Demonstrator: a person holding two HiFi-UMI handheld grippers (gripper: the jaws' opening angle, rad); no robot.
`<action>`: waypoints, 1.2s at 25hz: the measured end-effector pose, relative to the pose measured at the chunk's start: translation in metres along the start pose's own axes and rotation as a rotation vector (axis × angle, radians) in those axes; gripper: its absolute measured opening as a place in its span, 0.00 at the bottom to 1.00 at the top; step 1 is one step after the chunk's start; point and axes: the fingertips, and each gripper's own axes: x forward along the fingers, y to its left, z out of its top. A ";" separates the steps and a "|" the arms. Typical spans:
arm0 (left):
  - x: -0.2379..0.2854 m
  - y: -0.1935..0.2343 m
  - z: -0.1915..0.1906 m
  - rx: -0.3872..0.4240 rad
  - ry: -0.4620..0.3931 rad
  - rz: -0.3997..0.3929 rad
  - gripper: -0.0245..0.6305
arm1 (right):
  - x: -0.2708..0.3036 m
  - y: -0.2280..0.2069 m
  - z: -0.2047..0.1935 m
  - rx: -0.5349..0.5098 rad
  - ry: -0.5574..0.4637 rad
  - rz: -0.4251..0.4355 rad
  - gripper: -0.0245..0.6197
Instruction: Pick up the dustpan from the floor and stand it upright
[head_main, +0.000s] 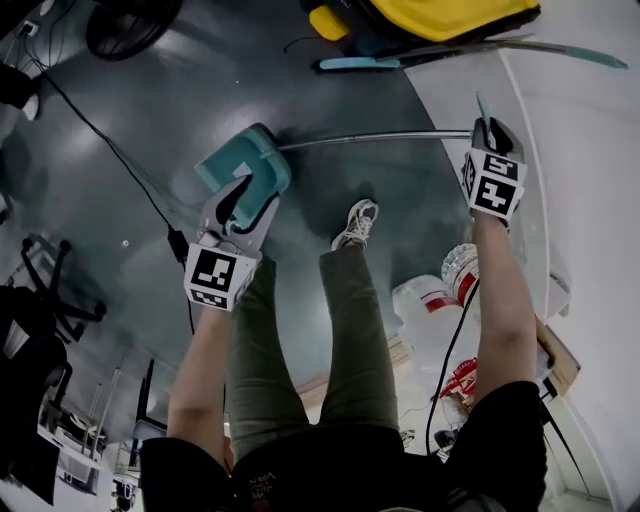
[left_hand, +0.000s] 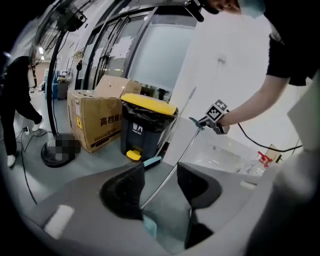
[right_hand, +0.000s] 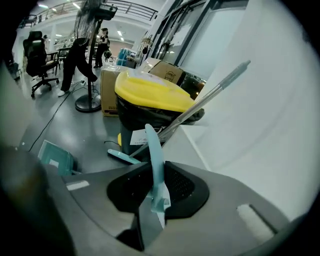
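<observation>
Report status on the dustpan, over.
Left gripper jaws shut on dustpan. Right gripper jaws shut on its handle. Handle slanted, not upright. Bin ahead, apart.

The left gripper (head_main: 252, 196) and right gripper (head_main: 489, 124) have pale grey shells, with black pads on the inner faces of the jaws. Behind each one's jaws sits a cube (head_main: 213, 275) of black-and-white square markers. A black cable (head_main: 447, 362) trails back from the right gripper. The person wears a black short-sleeved shirt (head_main: 340, 472), olive trousers (head_main: 300, 350) and a pale laced trainer (head_main: 357, 224).
</observation>
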 end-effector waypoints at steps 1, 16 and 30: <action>0.000 -0.004 0.005 -0.007 -0.009 -0.003 0.38 | -0.003 -0.008 0.004 -0.011 0.000 -0.011 0.14; 0.030 -0.074 0.057 0.043 -0.028 -0.150 0.38 | -0.044 -0.105 0.052 -0.129 -0.067 -0.133 0.15; 0.053 -0.097 0.081 0.035 -0.042 -0.194 0.38 | -0.050 -0.156 0.080 -0.213 -0.103 -0.221 0.15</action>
